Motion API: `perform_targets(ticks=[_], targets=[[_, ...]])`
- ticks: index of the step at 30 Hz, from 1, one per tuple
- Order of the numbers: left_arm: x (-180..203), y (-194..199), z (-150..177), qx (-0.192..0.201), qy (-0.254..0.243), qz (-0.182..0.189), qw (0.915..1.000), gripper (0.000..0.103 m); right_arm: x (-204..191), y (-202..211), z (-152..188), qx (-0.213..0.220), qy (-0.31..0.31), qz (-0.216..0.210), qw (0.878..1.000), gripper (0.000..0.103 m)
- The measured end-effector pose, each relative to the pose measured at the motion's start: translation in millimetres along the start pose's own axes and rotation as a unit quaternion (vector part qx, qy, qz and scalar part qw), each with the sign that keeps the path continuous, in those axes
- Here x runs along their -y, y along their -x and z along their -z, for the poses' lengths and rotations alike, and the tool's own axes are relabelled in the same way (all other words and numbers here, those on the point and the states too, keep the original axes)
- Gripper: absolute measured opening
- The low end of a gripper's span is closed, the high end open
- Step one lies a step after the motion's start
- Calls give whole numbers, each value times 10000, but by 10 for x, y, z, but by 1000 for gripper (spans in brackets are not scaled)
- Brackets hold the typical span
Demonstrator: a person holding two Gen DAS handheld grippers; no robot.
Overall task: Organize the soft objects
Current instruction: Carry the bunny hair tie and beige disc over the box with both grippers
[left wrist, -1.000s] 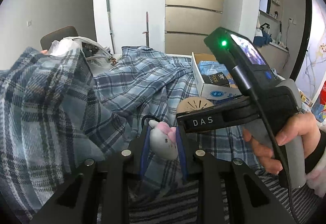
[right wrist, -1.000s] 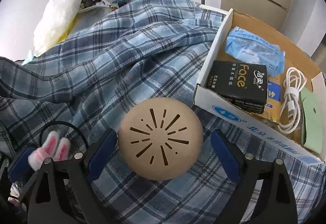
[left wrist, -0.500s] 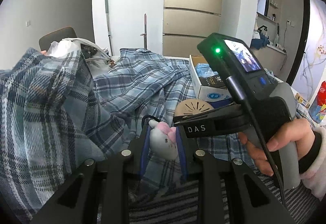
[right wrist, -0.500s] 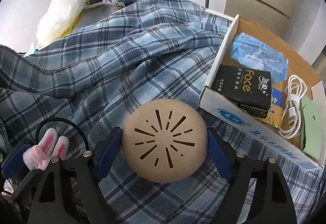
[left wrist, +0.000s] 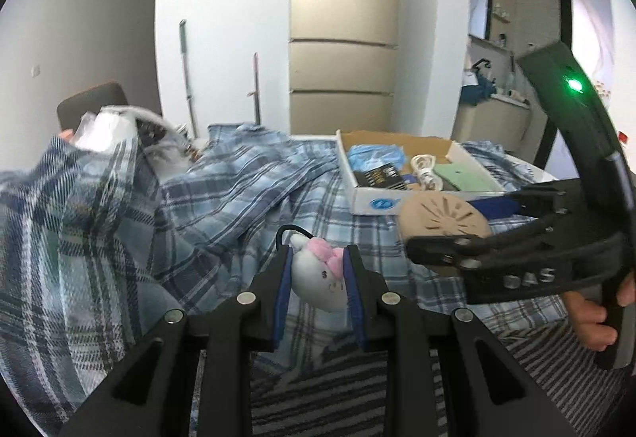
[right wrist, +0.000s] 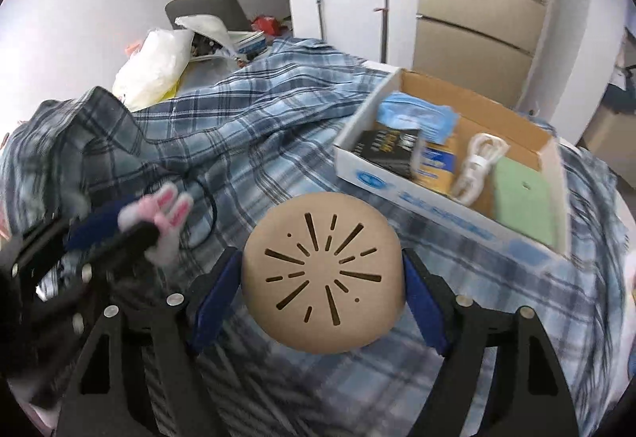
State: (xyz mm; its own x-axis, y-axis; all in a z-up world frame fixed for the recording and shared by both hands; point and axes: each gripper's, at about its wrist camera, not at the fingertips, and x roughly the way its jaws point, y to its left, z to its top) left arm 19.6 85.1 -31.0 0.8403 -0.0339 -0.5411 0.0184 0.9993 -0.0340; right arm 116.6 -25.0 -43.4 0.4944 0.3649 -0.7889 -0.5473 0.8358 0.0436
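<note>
Between the blue pads of the right tool [right wrist: 322, 284]: a round tan bun-shaped squishy [right wrist: 324, 274], slashed star pattern on top. Jaws stand wide and pinch it at its widest sides; it looks clear of the plaid cloth [right wrist: 254, 127] below. Just ahead and to the right of this tool, an open cardboard box [right wrist: 397, 186] holding packets, a white cable and a green pouch.

Left tool [left wrist: 316, 280]: jaws drawn in close on a small white plush toy [left wrist: 318, 284] with a pink bow, gripped across the head; a black cord loop shows just beyond the tips. The right tool sits to its right, held by the person's hand [left wrist: 596, 314].

Handling, judged:
- Bun: light, foam-like; likely compresses and springs back. A grip across the middle suits it; an off-centre pinch could let it pop out.
- Plush: very light, limp, not fragile. Fabric gives the pads good purchase. Body below the head may dangle and swing.
- Neither object needs gentle force; the main risk is slipping during release over the box wall.
</note>
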Motion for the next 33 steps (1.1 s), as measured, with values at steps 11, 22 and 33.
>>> perform_targets(ticks=[11, 22, 33], targets=[[111, 188, -88, 2, -79, 468, 9989, 28, 240, 500, 267, 410, -224, 171, 9988, 78], [552, 625, -434, 264, -438, 212, 9985, 27, 441, 1253, 224, 1442, -369, 259, 9885, 78], [914, 689, -1107, 720, -557, 434, 9949, 28, 972, 1638, -80, 1936, -856, 590, 9756, 79]])
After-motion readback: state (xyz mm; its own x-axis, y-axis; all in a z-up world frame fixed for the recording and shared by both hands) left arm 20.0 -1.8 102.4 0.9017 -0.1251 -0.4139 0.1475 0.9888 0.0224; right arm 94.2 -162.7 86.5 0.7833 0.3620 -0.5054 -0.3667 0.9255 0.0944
